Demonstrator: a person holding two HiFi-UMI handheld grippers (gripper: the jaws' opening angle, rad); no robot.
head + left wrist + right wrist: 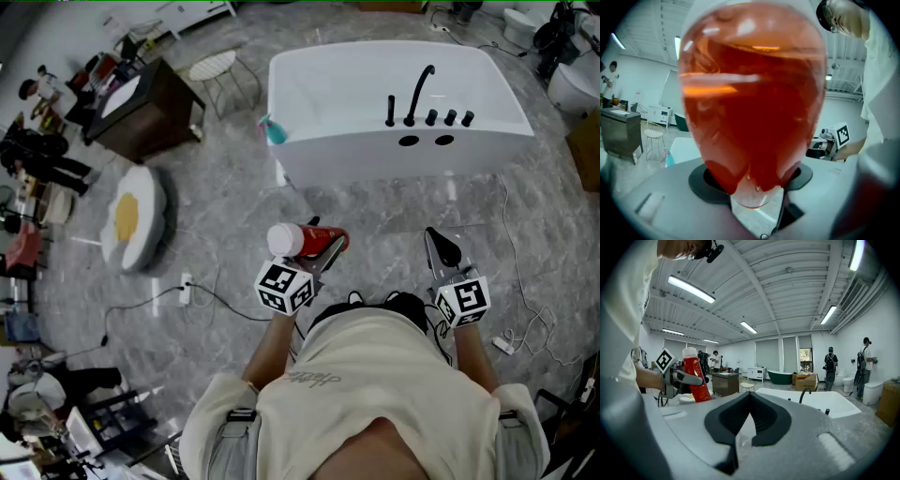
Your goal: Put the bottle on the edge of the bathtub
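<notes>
Red bottle (298, 241), clamped in the left gripper (319, 244), remains well short of the bathtub (356, 159); the right gripper (436, 239) is closed and empty.

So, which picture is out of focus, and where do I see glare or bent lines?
Left gripper view: the red bottle fills the frame, blurred, with bright glare streaks on it. Right gripper view: sharp, but the ceiling beams curve. Head view: even light, the white bathtub very bright, no hard shadows.
</notes>
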